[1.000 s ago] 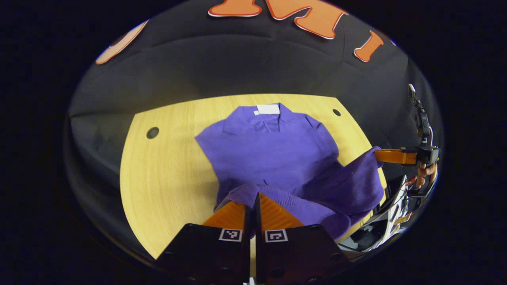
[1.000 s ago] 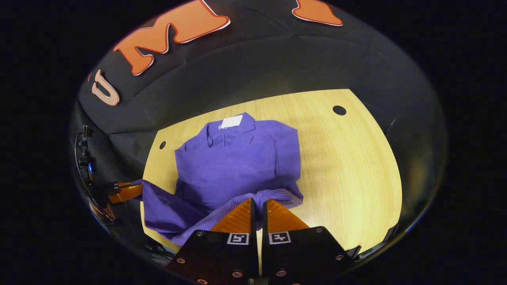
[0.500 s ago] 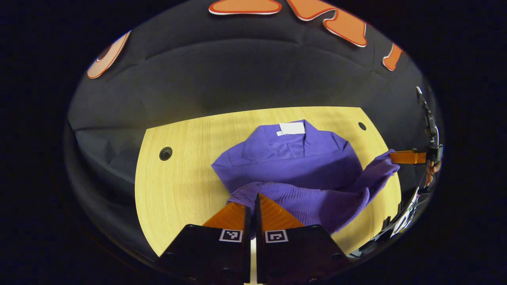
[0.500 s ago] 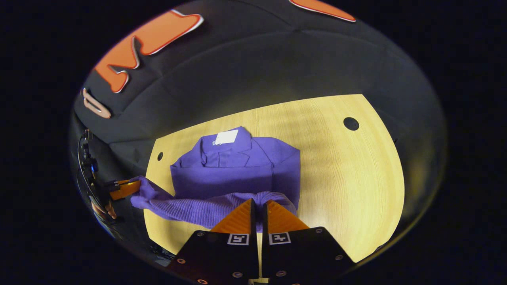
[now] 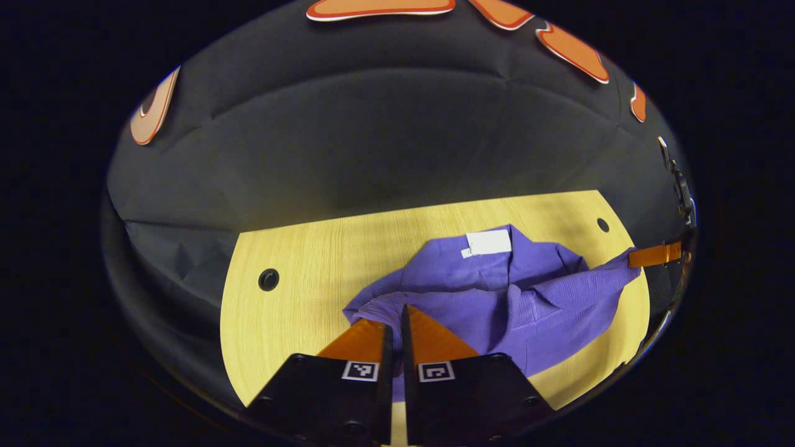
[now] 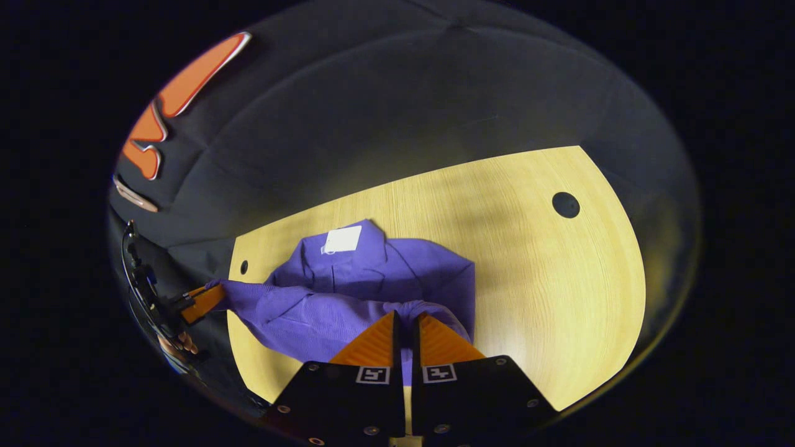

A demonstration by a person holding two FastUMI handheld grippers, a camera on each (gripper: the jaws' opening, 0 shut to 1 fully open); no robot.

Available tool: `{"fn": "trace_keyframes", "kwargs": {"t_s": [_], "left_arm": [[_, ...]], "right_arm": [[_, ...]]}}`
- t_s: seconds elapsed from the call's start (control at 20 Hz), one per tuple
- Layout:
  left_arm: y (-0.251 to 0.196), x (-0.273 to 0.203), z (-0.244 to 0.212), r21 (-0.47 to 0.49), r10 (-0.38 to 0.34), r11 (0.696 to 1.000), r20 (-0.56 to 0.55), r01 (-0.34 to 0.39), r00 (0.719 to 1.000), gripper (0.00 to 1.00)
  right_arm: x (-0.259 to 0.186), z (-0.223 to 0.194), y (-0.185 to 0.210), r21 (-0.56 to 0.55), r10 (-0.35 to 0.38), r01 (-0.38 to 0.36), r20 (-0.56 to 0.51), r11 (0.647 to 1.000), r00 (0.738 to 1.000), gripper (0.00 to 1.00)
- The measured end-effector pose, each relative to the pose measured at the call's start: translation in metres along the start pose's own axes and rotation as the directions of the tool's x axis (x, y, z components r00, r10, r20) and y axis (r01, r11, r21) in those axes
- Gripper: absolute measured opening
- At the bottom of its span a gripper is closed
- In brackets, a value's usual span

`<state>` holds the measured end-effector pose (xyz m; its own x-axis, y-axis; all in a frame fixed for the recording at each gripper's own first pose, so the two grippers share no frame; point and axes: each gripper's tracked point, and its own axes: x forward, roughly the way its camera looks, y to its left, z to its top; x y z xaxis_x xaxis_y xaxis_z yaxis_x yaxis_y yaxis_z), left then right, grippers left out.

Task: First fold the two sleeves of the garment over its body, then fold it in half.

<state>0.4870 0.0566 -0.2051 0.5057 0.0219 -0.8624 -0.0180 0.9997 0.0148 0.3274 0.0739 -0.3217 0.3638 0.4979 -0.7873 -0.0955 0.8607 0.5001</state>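
A purple knit garment (image 5: 497, 292) with a white neck label (image 5: 489, 242) lies on the wooden table (image 5: 298, 304), collar at the far side. My left gripper (image 5: 395, 316) is shut on one corner of its ribbed bottom hem. My right gripper (image 6: 405, 320) is shut on the other hem corner. The hem (image 6: 298, 307) hangs stretched between them above the garment's body, partway over toward the collar. In the left gripper view the right gripper (image 5: 649, 255) shows at the far right, pinching the hem. In the right gripper view the left gripper (image 6: 202, 301) shows at the far left, held by a hand (image 6: 180, 341).
Round cable holes (image 5: 268, 279) (image 6: 565, 205) sit in the tabletop near its far corners. Bare wood lies left of the garment in the left gripper view and right of it (image 6: 546, 292) in the right gripper view. Black cloth wall (image 5: 372, 143) rises behind the table.
Both grippers have carried the bottom hem up and forward toward the collar. The lower half of the garment has lifted off the table and now covers much of the body.
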Motion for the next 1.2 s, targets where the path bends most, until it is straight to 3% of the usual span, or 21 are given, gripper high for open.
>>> {"fn": "trace_keyframes", "kwargs": {"t_s": [0.05,0.1,0.15,0.2,0.25,0.35,0.4,0.45,0.5,0.6,0.65,0.7,0.9,1.2], "left_arm": [[0.002,0.007,0.007,0.019,0.021,1.000,0.018,-0.021,1.000,0.12],[0.011,0.010,0.017,0.051,0.059,0.997,0.054,-0.062,0.997,0.24],[0.022,0.010,0.032,0.077,0.107,0.990,0.109,-0.116,0.988,0.25],[0.029,0.008,0.049,0.088,0.136,0.985,0.162,-0.151,0.977,0.43],[0.029,0.003,0.058,0.090,0.153,0.981,0.197,-0.173,0.968,0.45],[0.021,-0.004,0.061,0.086,0.146,0.982,0.224,-0.169,0.964,0.39],[0.018,-0.010,0.064,0.074,0.140,0.984,0.242,-0.162,0.960,0.43],[0.015,-0.017,0.066,0.062,0.128,0.987,0.261,-0.148,0.957,0.47],[0.015,-0.026,0.068,0.048,0.124,0.989,0.280,-0.143,0.952,0.70],[0.013,-0.046,0.072,0.014,0.106,0.993,0.321,-0.116,0.941,0.88],[0.010,-0.058,0.074,-0.002,0.085,0.996,0.346,-0.090,0.934,0.88],[0.009,-0.071,0.078,-0.019,0.076,0.997,0.372,-0.074,0.925,0.95],[0.006,-0.105,0.087,-0.044,0.065,0.998,0.451,-0.050,0.890,0.95],[-0.005,-0.171,0.089,-0.111,0.047,0.994,0.574,0.021,0.818,0.96]], "right_arm": [[0.003,0.009,0.003,0.031,0.010,-0.010,0.012,0.999,1.000,0.05],[0.006,0.017,0.006,0.064,0.025,-0.027,0.026,0.998,0.999,0.06],[0.010,0.026,0.006,0.101,0.030,-0.034,0.039,0.994,0.999,0.07],[0.013,0.033,0.005,0.118,0.034,-0.040,0.047,0.992,0.998,0.10],[0.017,0.038,0.003,0.131,0.028,-0.035,0.060,0.991,0.998,0.10],[0.019,0.056,-0.007,0.138,-0.007,-0.008,0.109,0.990,0.994,0.15],[0.017,0.066,-0.009,0.133,-0.014,-0.004,0.137,0.991,0.990,0.19],[0.012,0.072,-0.008,0.135,-0.015,-0.007,0.166,0.991,0.986,0.39],[0.005,0.076,-0.006,0.134,-0.008,-0.017,0.185,0.991,0.983,0.58],[-0.010,0.078,-0.009,0.100,-0.029,0.006,0.231,0.995,0.973,0.68],[-0.021,0.081,-0.011,0.066,-0.043,0.025,0.270,0.997,0.962,0.70],[-0.033,0.084,-0.010,0.031,-0.051,0.044,0.314,0.999,0.948,0.77],[-0.088,0.081,0.009,-0.078,-0.070,0.118,0.460,0.990,0.885,0.92],[-0.156,0.068,0.048,-0.178,-0.036,0.185,0.619,0.966,0.784,0.95]]}}
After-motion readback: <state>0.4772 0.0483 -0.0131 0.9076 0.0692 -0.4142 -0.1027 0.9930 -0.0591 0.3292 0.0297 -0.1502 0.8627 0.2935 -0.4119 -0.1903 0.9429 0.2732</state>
